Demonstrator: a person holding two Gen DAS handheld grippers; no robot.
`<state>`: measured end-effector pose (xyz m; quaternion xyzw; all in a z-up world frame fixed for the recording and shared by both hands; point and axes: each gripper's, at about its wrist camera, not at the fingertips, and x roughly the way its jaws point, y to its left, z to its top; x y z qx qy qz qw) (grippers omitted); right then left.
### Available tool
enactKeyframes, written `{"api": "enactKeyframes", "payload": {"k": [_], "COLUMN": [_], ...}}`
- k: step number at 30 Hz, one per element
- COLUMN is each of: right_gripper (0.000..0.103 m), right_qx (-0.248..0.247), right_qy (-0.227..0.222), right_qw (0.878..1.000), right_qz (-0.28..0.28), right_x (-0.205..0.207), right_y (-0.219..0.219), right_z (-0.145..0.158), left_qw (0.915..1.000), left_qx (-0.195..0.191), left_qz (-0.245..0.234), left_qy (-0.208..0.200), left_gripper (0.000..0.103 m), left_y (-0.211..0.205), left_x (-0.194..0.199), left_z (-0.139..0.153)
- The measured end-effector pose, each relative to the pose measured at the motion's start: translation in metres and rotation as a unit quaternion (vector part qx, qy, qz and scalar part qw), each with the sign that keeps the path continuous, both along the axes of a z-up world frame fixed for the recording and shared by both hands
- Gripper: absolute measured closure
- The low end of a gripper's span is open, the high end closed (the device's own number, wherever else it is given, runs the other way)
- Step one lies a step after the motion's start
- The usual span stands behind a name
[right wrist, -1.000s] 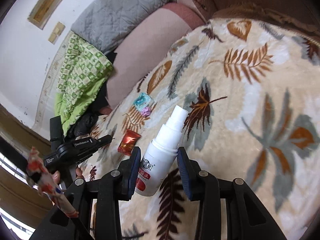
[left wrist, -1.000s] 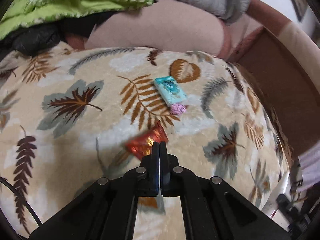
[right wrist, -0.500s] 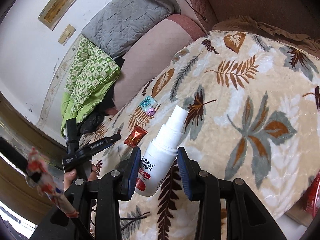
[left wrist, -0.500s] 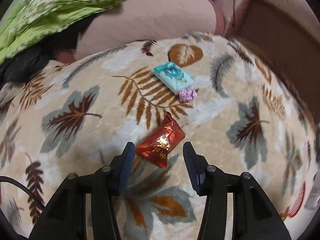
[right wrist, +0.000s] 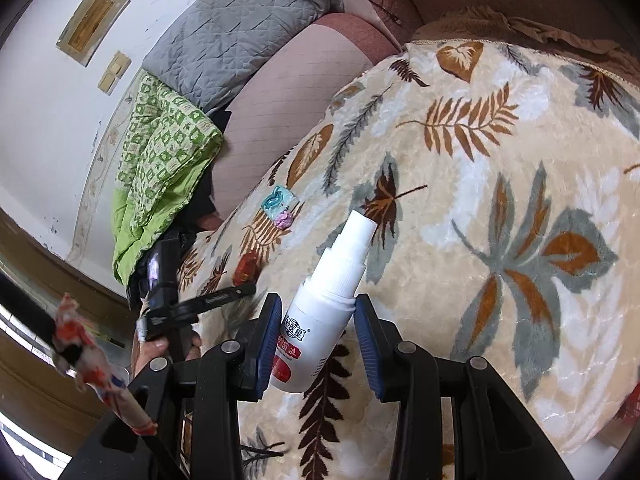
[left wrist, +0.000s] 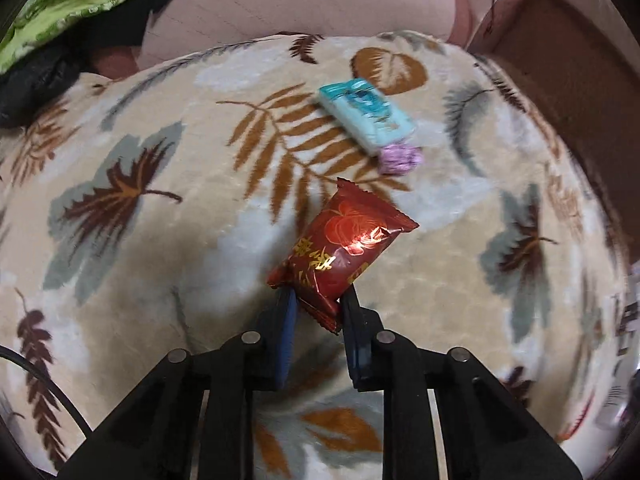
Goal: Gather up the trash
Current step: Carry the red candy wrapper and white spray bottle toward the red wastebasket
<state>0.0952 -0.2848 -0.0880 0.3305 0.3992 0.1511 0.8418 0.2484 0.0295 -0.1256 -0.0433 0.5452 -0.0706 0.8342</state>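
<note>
A shiny red snack wrapper (left wrist: 344,244) lies on the leaf-patterned blanket (left wrist: 132,264). My left gripper (left wrist: 317,300) points steeply down at it. Its jaws are closing, and both blue pads touch the wrapper's near end. Beyond it lie a teal packet (left wrist: 366,114) and a small crumpled purple wrapper (left wrist: 400,158). My right gripper (right wrist: 316,300) is shut on a white spray bottle (right wrist: 320,320) with a red label, held above the blanket. In the right wrist view the left gripper (right wrist: 248,289) reaches toward the red wrapper (right wrist: 246,268), with the teal packet (right wrist: 278,200) farther back.
A pink cushion (left wrist: 304,0) backs the blanket, with a green patterned quilt (right wrist: 160,160) and a grey quilted pad (right wrist: 232,36) behind it. A black bag (left wrist: 28,84) sits at the left. A brown sofa side (left wrist: 560,64) rises at the right. A red-and-white wrapped stick (right wrist: 80,344) juts up near my right gripper.
My left gripper went from shut to wide open, sank over the red wrapper and has narrowed onto its near end. The right gripper kept its hold on the bottle.
</note>
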Motion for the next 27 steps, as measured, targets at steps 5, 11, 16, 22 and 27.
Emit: {"api": "enactKeyframes", "payload": {"k": [5,11,16,22,27], "right_gripper": [0.063,0.063,0.063,0.063,0.063], "right_qx": [-0.005,-0.009,-0.021,-0.030,-0.021], "right_qy": [-0.009,-0.036,-0.068,-0.098,-0.103], "right_qw": [1.000,0.999,0.997,0.994,0.993], "right_qz": [-0.002,-0.005,-0.013,-0.032,-0.048], "right_x": [-0.013,-0.047,-0.094,-0.149,-0.188], "right_y": [-0.004,-0.018,-0.038,-0.066,-0.089], "right_z": [0.008,0.037,0.070,0.094,0.097], "left_qw": [0.9990,0.9955,0.9887,0.9825,0.9783], "left_qx": [-0.040,-0.054,-0.101,-0.124,-0.123], "left_qz": [0.005,0.009,-0.002,-0.016,-0.052], "left_qy": [-0.017,-0.077,-0.110,-0.138,-0.159], "left_gripper": [0.083,0.083,0.083,0.083,0.083], "left_y": [-0.009,-0.041,-0.065,-0.096,-0.133], "left_x": [-0.026,-0.107,-0.191,-0.269,-0.308], "left_z": [0.031,0.093,0.131,0.165,0.188]}}
